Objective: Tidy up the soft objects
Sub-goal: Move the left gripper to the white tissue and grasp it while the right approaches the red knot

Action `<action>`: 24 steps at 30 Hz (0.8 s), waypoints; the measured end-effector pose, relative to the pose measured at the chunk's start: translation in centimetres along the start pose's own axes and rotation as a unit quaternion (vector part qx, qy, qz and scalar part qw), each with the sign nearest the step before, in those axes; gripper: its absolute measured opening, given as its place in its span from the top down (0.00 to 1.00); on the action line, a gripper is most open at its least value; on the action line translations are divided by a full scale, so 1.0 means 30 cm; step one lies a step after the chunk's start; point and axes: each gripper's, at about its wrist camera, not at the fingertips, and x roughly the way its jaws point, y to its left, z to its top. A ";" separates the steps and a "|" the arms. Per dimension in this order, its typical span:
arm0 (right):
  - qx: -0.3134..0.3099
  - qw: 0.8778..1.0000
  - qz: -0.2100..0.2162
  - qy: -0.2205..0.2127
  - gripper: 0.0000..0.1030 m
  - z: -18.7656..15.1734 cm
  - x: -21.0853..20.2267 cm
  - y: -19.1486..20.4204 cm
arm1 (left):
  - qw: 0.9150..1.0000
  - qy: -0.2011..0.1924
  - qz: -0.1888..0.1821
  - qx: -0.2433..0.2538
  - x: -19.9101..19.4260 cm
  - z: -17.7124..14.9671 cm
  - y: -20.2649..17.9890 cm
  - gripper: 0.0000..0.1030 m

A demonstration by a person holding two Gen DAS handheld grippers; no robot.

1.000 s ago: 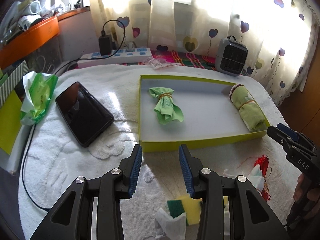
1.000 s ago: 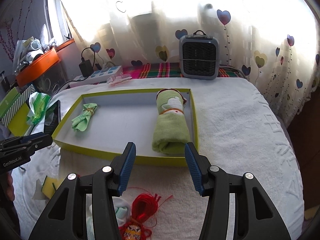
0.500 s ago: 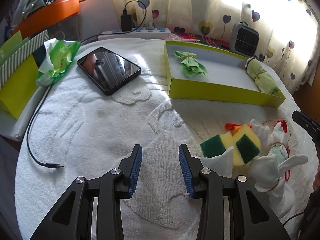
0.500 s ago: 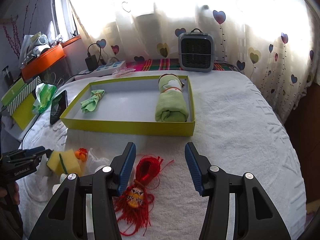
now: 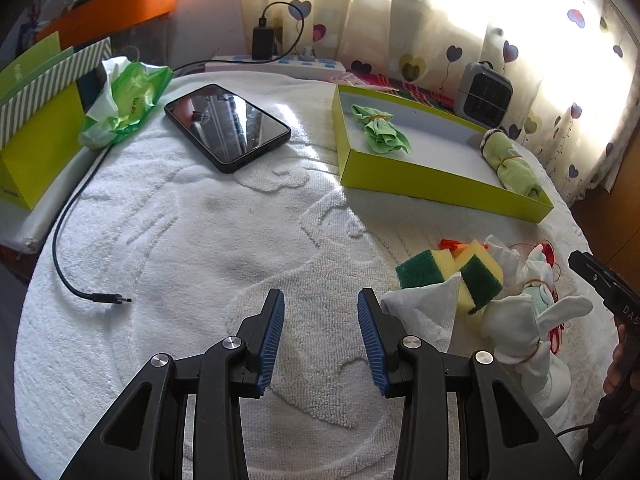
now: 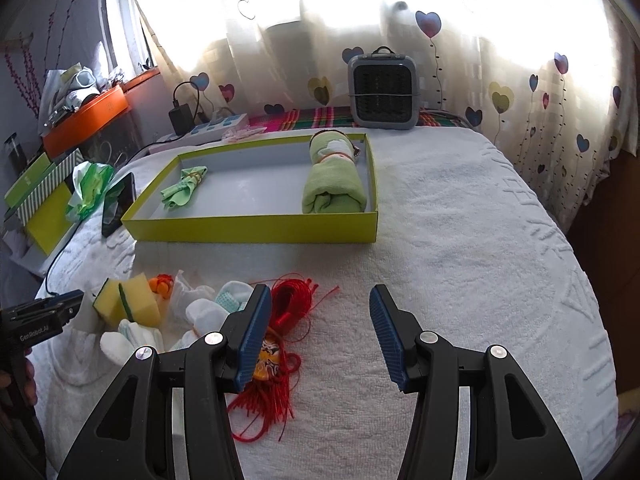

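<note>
Left view: the left gripper (image 5: pixel 321 336) hovers released and empty over bare towel (image 5: pixel 192 240), sponges (image 5: pixel 452 276) just to its right, likely next for the box (image 5: pixel 440 188). Right view: the right gripper (image 6: pixel 316 332) gapes empty above the red tassel (image 6: pixel 276 364), near the box (image 6: pixel 248 232) already holding two green cloths.

A rolled green towel (image 6: pixel 334 184) and a tied green cloth (image 6: pixel 185 186) lie in the yellow tray (image 6: pixel 256 233); sponges (image 6: pixel 128 300), white mittens (image 6: pixel 208 312) and red tassel (image 6: pixel 280 344) cluster before it.
</note>
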 end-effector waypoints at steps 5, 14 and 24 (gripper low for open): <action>0.003 1.000 -0.003 0.011 0.49 -0.032 -0.003 -0.003 | 1.000 0.001 0.003 0.010 -0.002 -0.030 -0.008 0.64; 0.001 1.000 -0.009 0.018 0.49 -0.061 -0.006 0.001 | 0.999 -0.017 0.012 0.046 0.005 -0.069 -0.036 0.59; 0.007 0.999 -0.013 0.029 0.49 -0.078 0.010 -0.002 | 0.998 -0.021 0.014 0.060 0.009 -0.079 -0.052 0.49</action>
